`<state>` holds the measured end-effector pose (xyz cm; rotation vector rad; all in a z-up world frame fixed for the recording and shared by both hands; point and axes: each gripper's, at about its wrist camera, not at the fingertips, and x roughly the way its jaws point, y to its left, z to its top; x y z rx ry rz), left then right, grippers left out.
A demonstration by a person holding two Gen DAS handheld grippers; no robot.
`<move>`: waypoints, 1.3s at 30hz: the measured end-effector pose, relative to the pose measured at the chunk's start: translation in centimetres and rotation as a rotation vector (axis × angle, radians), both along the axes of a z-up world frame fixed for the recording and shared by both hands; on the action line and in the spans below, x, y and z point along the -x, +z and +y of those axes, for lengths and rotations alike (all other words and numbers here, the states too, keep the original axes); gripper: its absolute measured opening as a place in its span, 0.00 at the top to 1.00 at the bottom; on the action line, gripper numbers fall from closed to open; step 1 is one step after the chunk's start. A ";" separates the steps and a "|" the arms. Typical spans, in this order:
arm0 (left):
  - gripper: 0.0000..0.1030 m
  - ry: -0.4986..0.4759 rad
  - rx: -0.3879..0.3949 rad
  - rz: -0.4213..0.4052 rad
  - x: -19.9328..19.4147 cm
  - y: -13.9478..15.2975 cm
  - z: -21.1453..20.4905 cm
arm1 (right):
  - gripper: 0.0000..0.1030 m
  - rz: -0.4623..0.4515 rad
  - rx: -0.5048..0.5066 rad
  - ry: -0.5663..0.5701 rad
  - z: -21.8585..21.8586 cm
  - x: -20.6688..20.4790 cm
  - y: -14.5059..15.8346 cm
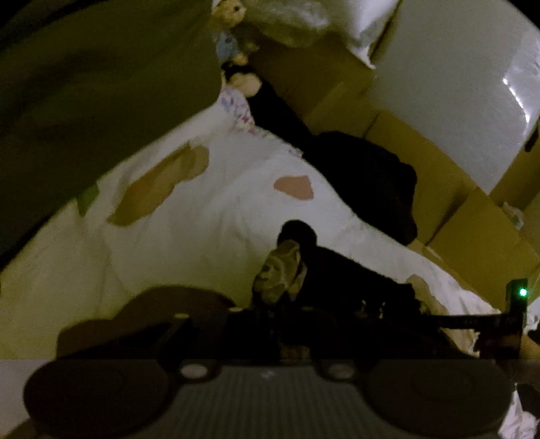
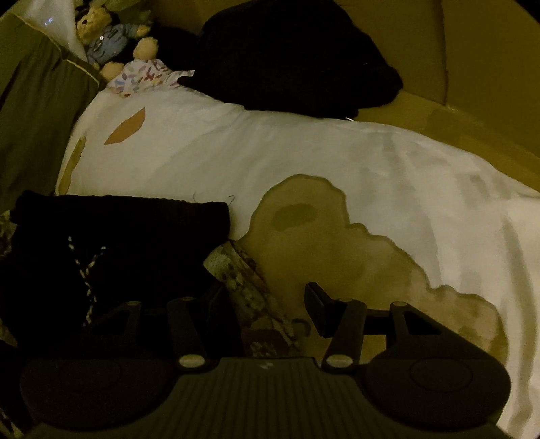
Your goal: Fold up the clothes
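Lying near the bed's (image 2: 303, 148) front edge, the dark garment (image 2: 118, 236) with a twisted drawstring sits bunched over patterned cloth (image 2: 243, 287). Right gripper (image 2: 266, 304) hovers just beside it, jaws apart; left gripper's (image 1: 270, 324) jaws are too dark to tell. Judging by this, a fold is in hand or being checked

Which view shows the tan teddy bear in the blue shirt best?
Right wrist view. There the tan teddy bear in the blue shirt is sharp at top left, with face, shirt and paws visible, lying beside the butterfly-print cloth. The left wrist view shows it only as a blurred shape, cut off at the top edge.
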<state>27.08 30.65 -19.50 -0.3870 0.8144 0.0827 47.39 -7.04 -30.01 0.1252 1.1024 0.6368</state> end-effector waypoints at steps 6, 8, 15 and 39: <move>0.69 -0.018 -0.065 0.037 -1.6 -0.6 -1.4 | 0.45 -0.065 0.057 0.089 2.0 1.1 0.9; 0.52 -0.007 -0.088 0.046 -2.0 -0.7 -1.5 | 0.45 -0.081 0.052 0.105 2.3 1.0 1.4; 0.36 0.048 -0.105 0.090 -3.6 -2.1 -1.4 | 0.45 -0.062 0.053 0.119 2.5 0.1 0.8; 0.87 -0.019 -0.032 0.019 -2.9 -0.7 -3.6 | 0.87 -0.153 0.245 0.169 5.3 2.9 3.9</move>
